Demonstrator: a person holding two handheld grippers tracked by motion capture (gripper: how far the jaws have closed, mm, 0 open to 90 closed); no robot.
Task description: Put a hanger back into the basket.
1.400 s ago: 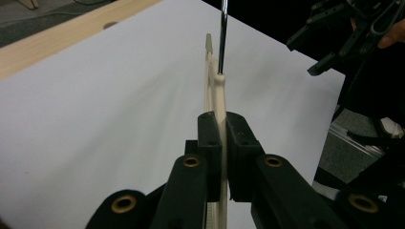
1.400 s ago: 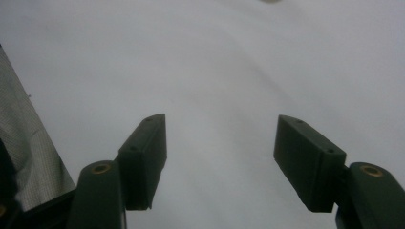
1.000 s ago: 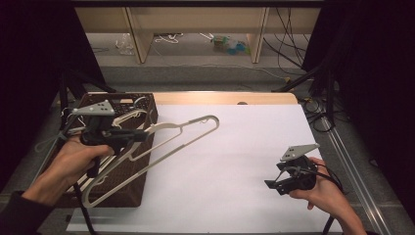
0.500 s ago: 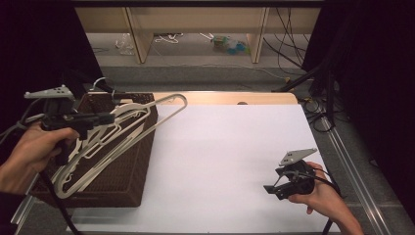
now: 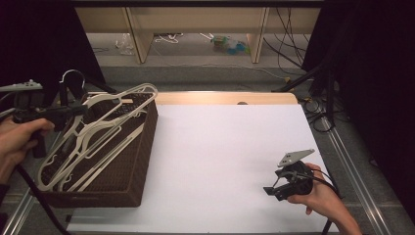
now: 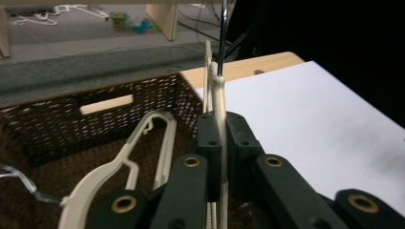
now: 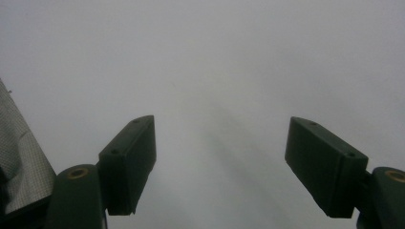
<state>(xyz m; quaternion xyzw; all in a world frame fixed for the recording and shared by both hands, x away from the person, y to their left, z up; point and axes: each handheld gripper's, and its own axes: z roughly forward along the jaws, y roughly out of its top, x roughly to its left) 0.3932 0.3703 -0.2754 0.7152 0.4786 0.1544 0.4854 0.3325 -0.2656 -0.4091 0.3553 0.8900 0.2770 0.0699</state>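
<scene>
- No brand, label or readable writing is seen on the hanger, the basket or either gripper.
- The left gripper (image 5: 73, 111) is held above the left rim of the brown wicker basket (image 5: 139, 161), near the left edge of the high view, with the hand partly cut off by that edge.
- In the left gripper view its two black jaws are seen pressed together on the thin cream neck of a hanger (image 6: 218, 102), just below the point where the metal hook rises out of the plastic.
- The held hanger (image 5: 110, 110) is seen in the high view tilted over the basket, its hook (image 5: 73, 78) up near the gripper; where its lower arm ends cannot be made out among the others.
- More cream hangers (image 5: 80, 152) lie in the basket; they overlap, so their number cannot be told.
- One of them (image 6: 138, 152) is seen in the left gripper view resting inside the basket beside the jaws, its lower part hidden behind them.
- The basket's far wall carries a slot handle (image 6: 106, 104).
- The right gripper (image 5: 274, 190) is held low over the white table sheet (image 5: 220, 156) at the near right, well apart from the basket.
- In the right gripper view its jaws stand wide apart with nothing between them, and the sheet (image 7: 205, 71) behind is blurred.
- The top of the hook is cut off by the upper edge of the left gripper view.
</scene>
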